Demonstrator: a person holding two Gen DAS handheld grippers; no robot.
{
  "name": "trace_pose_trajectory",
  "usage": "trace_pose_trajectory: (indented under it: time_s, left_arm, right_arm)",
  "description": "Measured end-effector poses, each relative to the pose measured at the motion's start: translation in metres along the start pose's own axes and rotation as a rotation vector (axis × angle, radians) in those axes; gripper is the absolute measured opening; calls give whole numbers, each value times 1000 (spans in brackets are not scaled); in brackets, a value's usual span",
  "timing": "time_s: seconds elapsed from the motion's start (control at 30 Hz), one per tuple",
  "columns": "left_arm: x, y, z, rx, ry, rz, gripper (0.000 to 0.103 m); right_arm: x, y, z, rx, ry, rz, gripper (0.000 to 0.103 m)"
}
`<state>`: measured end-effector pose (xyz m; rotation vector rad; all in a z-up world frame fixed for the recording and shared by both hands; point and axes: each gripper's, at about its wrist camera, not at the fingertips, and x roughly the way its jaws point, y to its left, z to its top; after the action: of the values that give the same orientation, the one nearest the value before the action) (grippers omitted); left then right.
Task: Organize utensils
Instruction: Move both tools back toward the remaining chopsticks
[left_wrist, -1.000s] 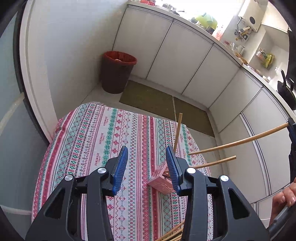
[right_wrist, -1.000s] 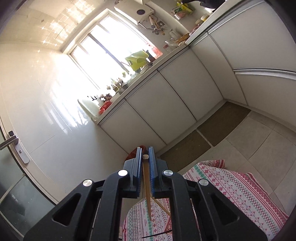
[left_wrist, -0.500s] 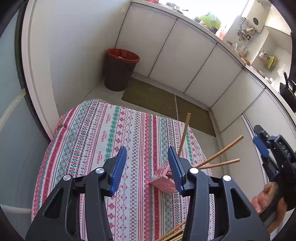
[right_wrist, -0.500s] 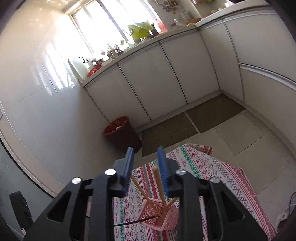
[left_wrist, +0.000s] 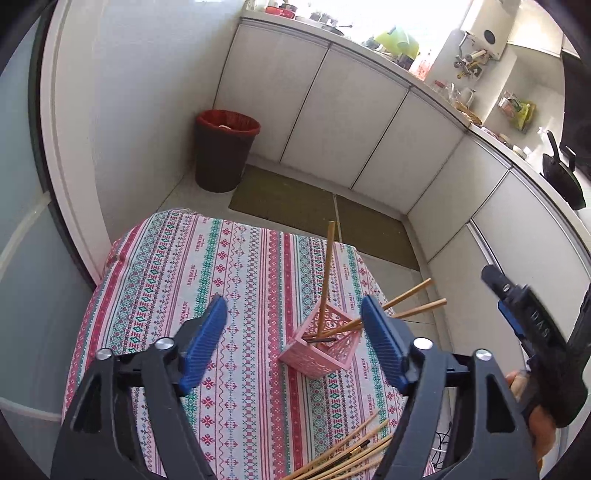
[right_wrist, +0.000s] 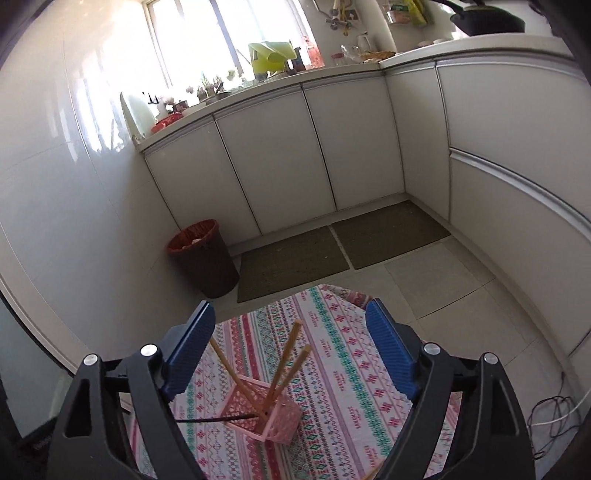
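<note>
Three chopsticks (left_wrist: 327, 273): wooden, leaning apart in the pink holder (left_wrist: 321, 345); one thin dark stick lies across its rim.
Holder: on the striped tablecloth (left_wrist: 236, 266), tilted.
Loose chopsticks (left_wrist: 351, 450): a bundle lying flat at the cloth's near edge.
Left gripper (left_wrist: 291, 339): fingers spread wide, gripping nothing, above the cloth.
Right gripper (right_wrist: 286, 354): fingers spread wide, empty, above the holder.
Bin (left_wrist: 223, 149): red-lined, on the floor by the cabinets (left_wrist: 332, 118).

The loose chopsticks (left_wrist: 347, 456) at 6 o'clock run behind the left gripper's right finger (left_wrist: 384, 339) and off the bottom edge.
</note>
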<state>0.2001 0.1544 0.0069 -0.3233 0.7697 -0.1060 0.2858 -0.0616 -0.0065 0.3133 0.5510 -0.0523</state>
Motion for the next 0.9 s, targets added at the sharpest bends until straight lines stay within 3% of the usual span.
trace_pose_trajectory:
  time_s: [0.07,0.2,0.23,0.33,0.53,0.67,0.8,0.9]
  left_arm:
    - [0,-6,-4,12,9,0,85]
    - [8,-20,-20,67,78,14,89]
    - [12,-23,-26,81,100,25,95]
    - [30,-37,-50,164,218,44,96]
    - [80,-65,-105,330,428,78,96]
    - [109,-87,-133,404,503,82,96]
    - [139,-105,-152,427,577,82,95]
    - [158,-119,-162,450,601,83,85]
  right_arm:
    - [-5,-2,-8,-38,13,-24,88]
    - [-13,-13,-33,-116,71,-85,91]
    - [-16,-19,-41,-130,88,-108,93]
    - [-20,-43,-63,-142,156,-172,93]
    - [-34,-121,-84,94,310,-178,93]
    - [-35,-165,-100,262,396,-169,93]
    - [-34,-186,-112,292,435,-187,93]
    - [-29,-197,-116,307,461,-179,93]
